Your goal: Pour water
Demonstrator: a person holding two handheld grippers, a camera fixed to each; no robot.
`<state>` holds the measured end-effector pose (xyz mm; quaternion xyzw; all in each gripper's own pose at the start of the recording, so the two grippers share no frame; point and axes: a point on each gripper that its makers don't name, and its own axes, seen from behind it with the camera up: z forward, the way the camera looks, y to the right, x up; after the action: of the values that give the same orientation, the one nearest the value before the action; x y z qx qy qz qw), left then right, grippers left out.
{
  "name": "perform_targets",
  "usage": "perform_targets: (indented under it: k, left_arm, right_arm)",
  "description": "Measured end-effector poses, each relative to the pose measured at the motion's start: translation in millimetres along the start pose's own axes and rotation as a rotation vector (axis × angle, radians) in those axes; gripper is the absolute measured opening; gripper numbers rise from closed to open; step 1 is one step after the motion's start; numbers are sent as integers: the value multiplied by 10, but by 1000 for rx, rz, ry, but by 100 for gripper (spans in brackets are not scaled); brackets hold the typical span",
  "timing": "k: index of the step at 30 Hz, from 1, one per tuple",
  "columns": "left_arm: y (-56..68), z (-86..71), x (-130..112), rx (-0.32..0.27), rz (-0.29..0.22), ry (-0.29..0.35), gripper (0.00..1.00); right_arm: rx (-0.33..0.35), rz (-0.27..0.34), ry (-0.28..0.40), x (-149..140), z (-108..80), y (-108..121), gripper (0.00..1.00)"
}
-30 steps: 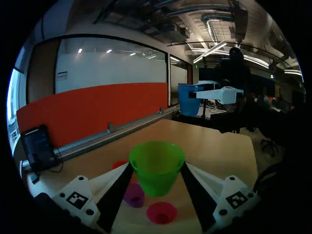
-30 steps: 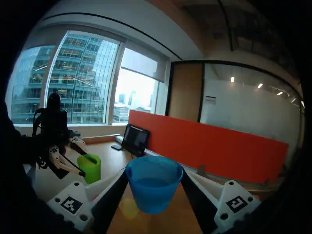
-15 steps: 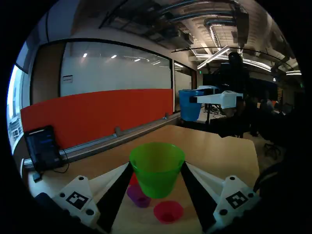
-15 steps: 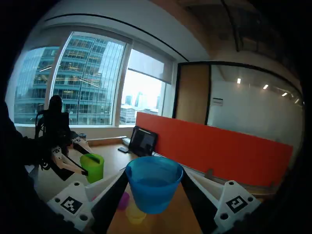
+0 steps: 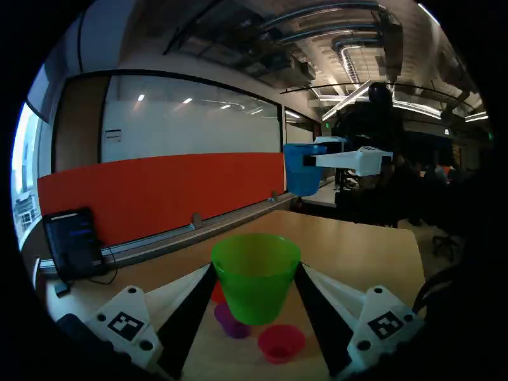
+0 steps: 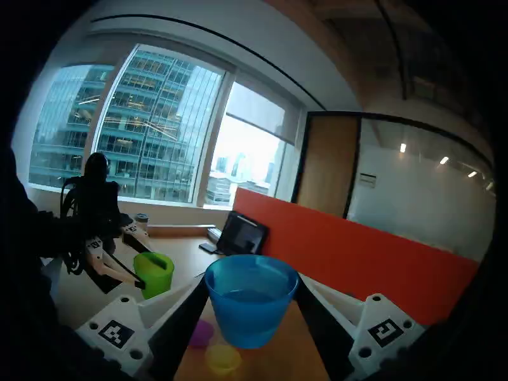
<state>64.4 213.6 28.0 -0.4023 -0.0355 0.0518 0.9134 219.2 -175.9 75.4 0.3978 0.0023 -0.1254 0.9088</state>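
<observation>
Above the wooden worktop (image 5: 355, 247)
Left claw (image 5: 255, 270) pinches green plastic cup (image 5: 256, 289); right claw (image 6: 251, 282) pinches blue plastic cup (image 6: 249, 317) holding water.

A cup (image 5: 256, 289) is gripped in the left tool (image 5: 256, 270), a second cup (image 6: 251, 317) in the right tool (image 6: 252, 286) off right. Small cups (image 5: 280, 343) are clustered on the worktop (image 5: 362, 247) below, seemingly not touching.

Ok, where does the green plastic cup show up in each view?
Left gripper view: green plastic cup low centre, clamped between the left gripper's fingers.
Right gripper view: lower left, small, left of the blue plastic cup that the right gripper holds.
Shared landmark: the long orange wall panel.
</observation>
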Motion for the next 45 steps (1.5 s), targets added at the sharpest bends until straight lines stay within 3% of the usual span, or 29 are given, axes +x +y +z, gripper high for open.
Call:
perform_targets:
  k: [8, 24, 45]
  left_arm:
    - [-11, -36, -8, 2, 9, 3, 86]
    - [24, -30, 14, -7, -2, 23, 86]
    - [52, 10, 20, -28, -10, 29, 86]
  right_arm:
    - [28, -109, 9, 160, 140, -98, 93]
    - [43, -390, 33, 495, 439, -230, 93]
    - [21, -735, 58, 924, 772, -173, 93]
